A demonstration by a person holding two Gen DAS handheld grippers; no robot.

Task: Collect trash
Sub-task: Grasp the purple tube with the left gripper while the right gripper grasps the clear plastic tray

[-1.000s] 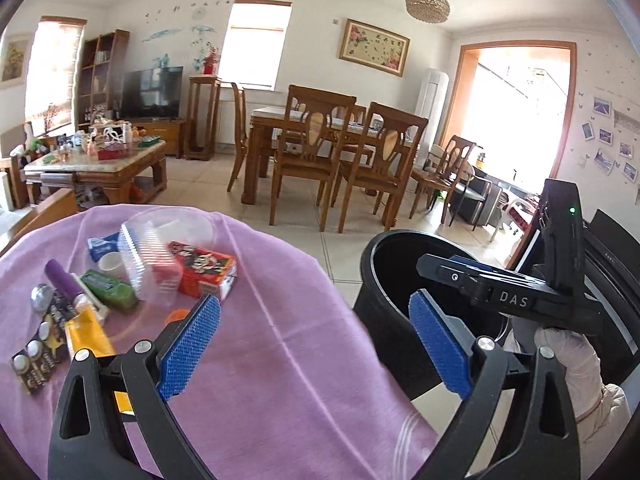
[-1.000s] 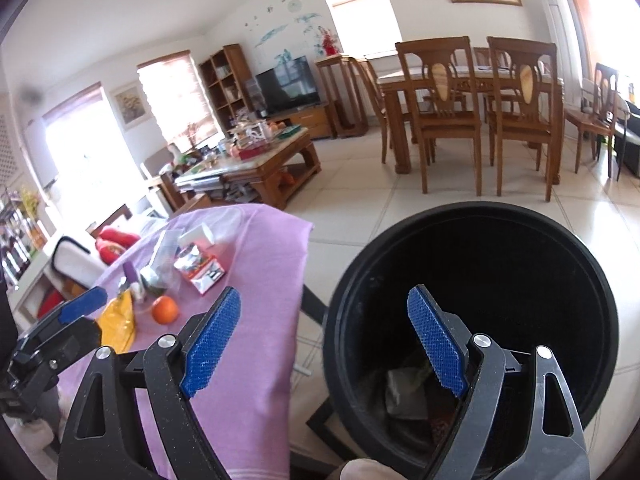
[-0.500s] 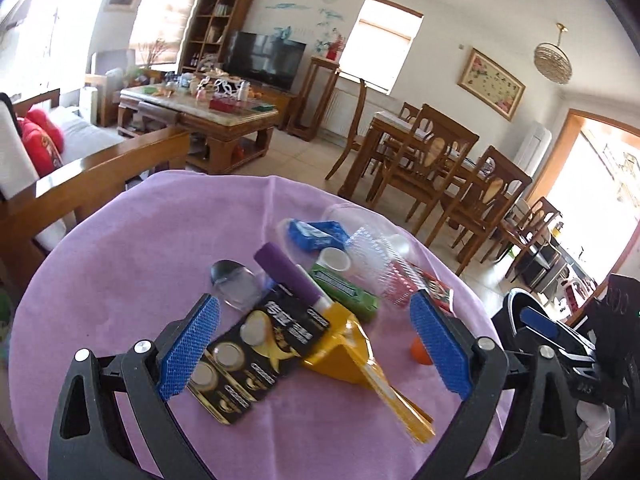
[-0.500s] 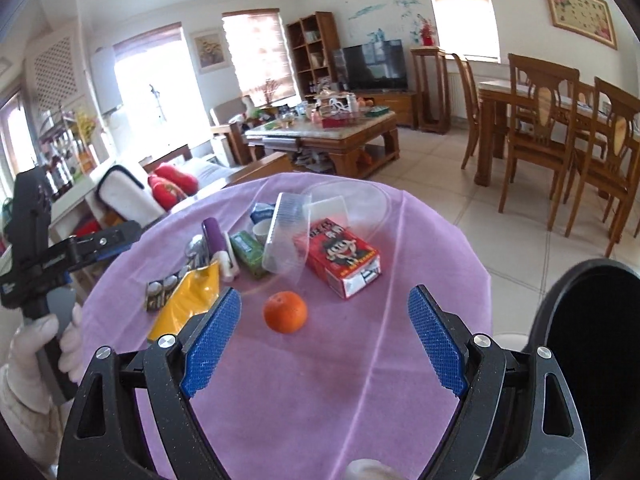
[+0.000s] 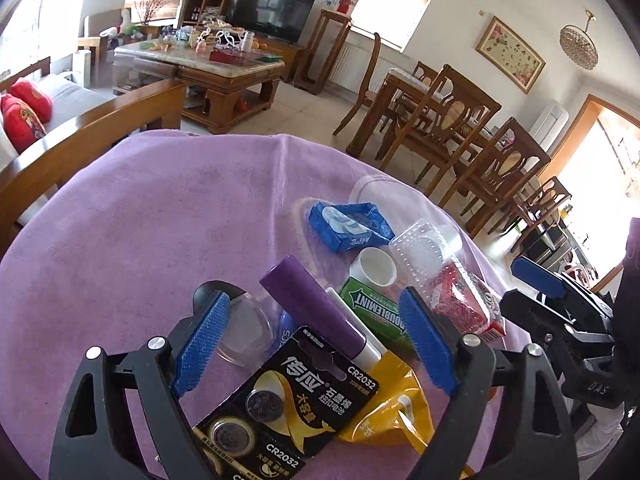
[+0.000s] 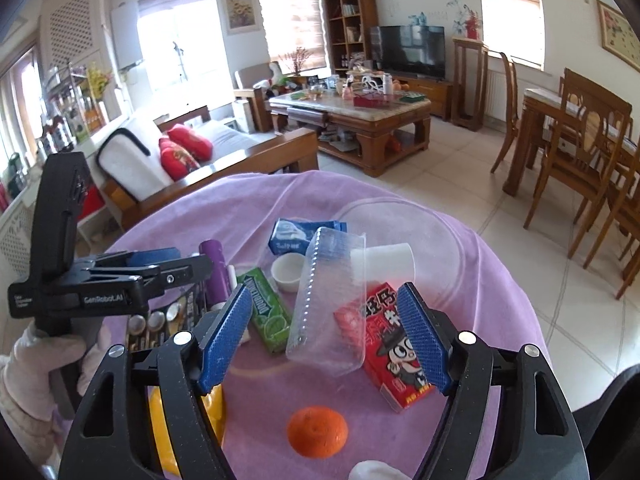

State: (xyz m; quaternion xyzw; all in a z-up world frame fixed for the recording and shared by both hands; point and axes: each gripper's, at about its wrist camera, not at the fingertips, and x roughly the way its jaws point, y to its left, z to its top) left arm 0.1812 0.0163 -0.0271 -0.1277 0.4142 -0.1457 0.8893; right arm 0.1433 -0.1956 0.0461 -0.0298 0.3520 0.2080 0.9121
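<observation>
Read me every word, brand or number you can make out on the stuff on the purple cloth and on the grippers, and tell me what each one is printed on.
"CR2032": black battery card, three times; its Chinese print left unread.
"DOUBLEMINT": green gum pack.
"Baby": blue tissue pack, blurred, unsure.
"DAS": right gripper body.
"GenRobot.AI": left gripper body; small label beside it too tiny.
Red carton: Chinese characters, not readable.

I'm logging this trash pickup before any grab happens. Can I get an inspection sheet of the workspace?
Surface: round table under a purple cloth.
Job's things: battery card, yellow wrapper, purple tube, green gum pack, blue tissue pack, clear plastic box, red carton, white cap.
Clutter: orange.
Grippers: left gripper and right gripper both open over the pile, jaws just been closing, gripping nothing.
Cables: nothing seen.
Surroundings: sofa, coffee table, dining chairs.
</observation>
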